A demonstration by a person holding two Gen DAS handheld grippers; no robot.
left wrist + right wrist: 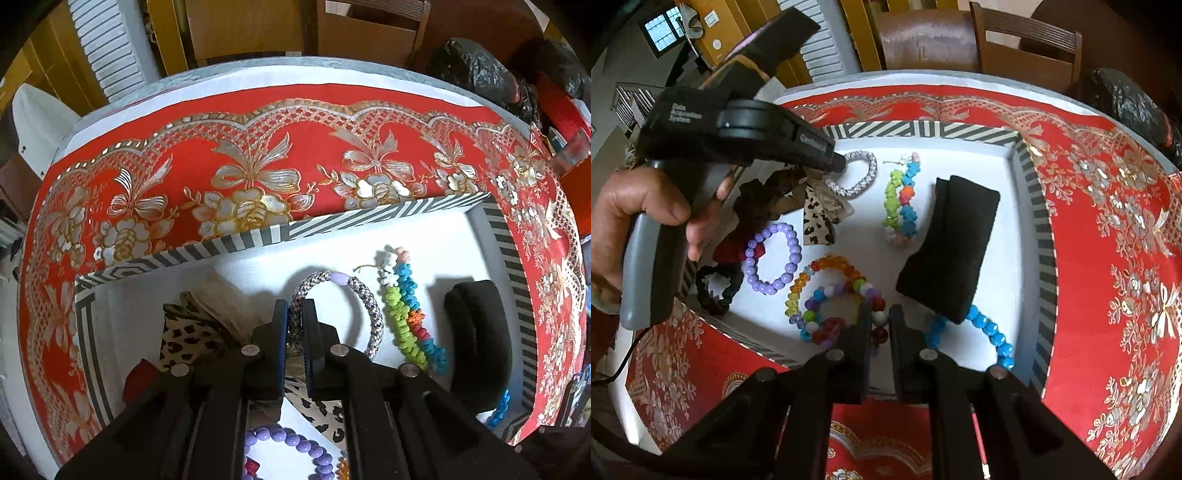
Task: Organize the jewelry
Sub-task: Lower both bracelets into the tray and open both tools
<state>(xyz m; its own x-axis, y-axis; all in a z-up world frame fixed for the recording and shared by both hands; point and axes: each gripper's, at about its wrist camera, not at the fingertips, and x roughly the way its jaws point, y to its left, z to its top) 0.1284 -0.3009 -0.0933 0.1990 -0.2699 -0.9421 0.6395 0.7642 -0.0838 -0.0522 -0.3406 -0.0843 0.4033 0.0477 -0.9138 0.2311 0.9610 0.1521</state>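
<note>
Left gripper (294, 314) was pressed together on the near arc of the grey braided bracelet (371, 314), the cord pinched between the pads; the rest of the loop curved out ahead and to the right of the fingertips, lying on the white floor of the striped tray (369, 212). Judged a grip on one edge so the loop could be dragged or lifted without disturbing its neighbours. Just right of that claw lay the green-and-blue knotted bracelet (402, 317), and further right the black cushion (476, 343); a leopard-print scrunchie (184, 332) sat to its left, a purple bead bracelet (295, 443) beneath it. Right gripper (880, 314) had its jaws drawn nearly together, with beads of the multicolour bead bracelet (827, 306) showing in the narrow gap; whether the pads actually gripped a bead could not be told. The blue bead bracelet (993, 332) lay just to its right, partly under the black cushion. A hand (646, 210) held the left tool's handle, pointed steeply down. All pieces sat inside the tray, loosely spread; sorting looked early.
</note>
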